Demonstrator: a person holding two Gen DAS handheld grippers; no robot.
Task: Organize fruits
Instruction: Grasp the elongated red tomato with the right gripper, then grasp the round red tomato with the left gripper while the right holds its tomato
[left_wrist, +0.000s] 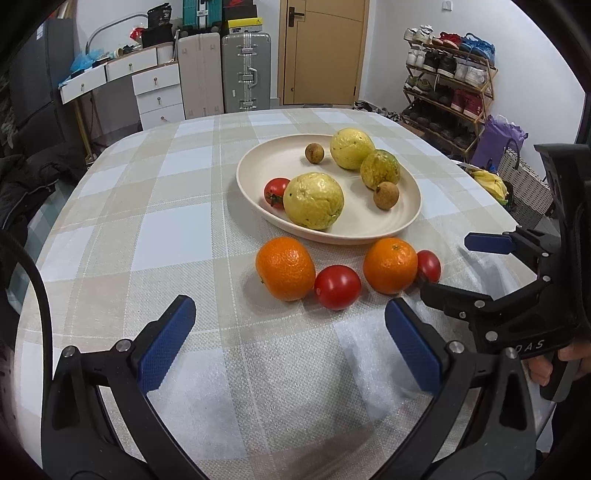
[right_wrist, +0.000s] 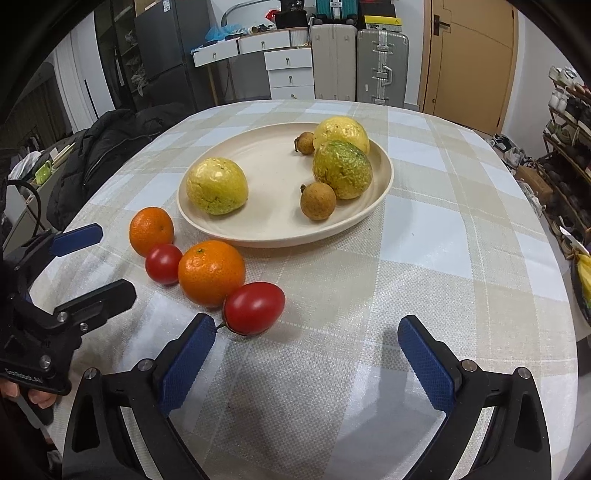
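Both the left gripper (left_wrist: 290, 343) and the right gripper (right_wrist: 306, 354) have wide, empty jaws. The tomato (right_wrist: 254, 308) nearest the right one is round, so a bump could roll it along the desk (right_wrist: 424, 229).

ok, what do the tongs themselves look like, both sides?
Both match: black plastic frames with silver bolts and blue textured pads. Left tongs trail a black cable. Right tongs carry partly readable white lettering on the body in the left view. Bare fingers grip the handle.
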